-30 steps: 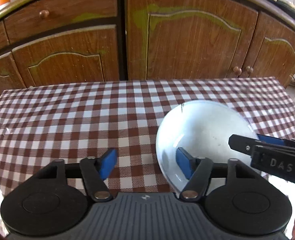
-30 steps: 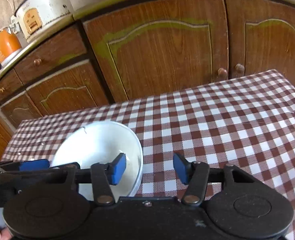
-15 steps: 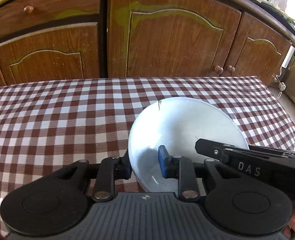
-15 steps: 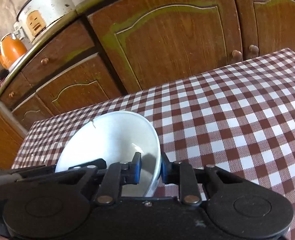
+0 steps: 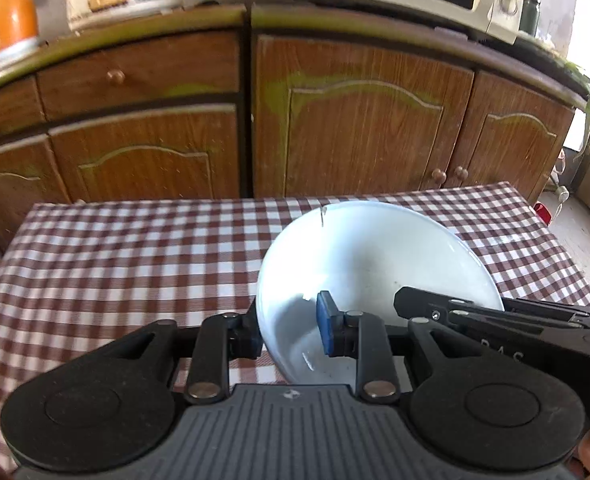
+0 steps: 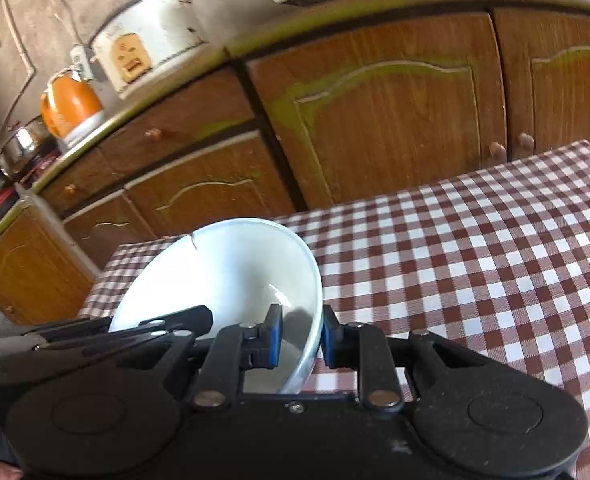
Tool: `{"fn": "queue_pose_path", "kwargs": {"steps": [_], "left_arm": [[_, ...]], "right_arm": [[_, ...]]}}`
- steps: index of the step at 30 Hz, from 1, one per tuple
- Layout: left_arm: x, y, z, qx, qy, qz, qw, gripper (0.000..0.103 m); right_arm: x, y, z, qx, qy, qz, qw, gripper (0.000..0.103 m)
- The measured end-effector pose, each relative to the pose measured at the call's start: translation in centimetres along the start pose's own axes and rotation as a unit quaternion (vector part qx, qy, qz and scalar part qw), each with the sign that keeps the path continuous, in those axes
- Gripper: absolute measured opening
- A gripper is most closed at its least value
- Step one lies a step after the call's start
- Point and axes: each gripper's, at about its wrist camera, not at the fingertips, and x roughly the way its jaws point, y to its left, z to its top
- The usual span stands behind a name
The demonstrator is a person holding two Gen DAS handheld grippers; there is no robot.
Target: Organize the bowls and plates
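Pinching opposite rims of the white bowl (image 5: 375, 264), the left tool (image 5: 291, 330) at nine o'clock and the right tool (image 6: 301, 338) at three are sharing its weight, keeping it steady above the checked surface (image 5: 135, 248).

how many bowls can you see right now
1. A white bowl, gripped on its near rim by both the left gripper and the right gripper, over the checked tablecloth. No other dishes show; some may lie out of view.
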Motion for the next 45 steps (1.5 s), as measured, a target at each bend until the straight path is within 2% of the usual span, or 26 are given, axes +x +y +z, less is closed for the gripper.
{"fn": "queue_pose_path", "kwargs": {"steps": [10, 20, 45], "left_arm": [[-7.6, 0.6, -0.5, -0.007, -0.022, 0.022, 0.9995, 0.027], [-12.6, 1.8, -2.3, -0.022, -0.032, 0.037, 0.9986, 0.028], [-21.1, 6.8, -6.5, -0.05, -0.051, 0.081, 0.9942, 0.029]], "right_arm": [[-6.4, 4.5, -0.6, -0.017, -0.016, 0.021, 1.0, 0.026], [-11.4, 8.8, -2.3, -0.033, -0.019, 0.037, 0.999, 0.026], [-16.9, 17.9, -7.9, -0.074, -0.016, 0.071, 0.995, 0.026]]}}
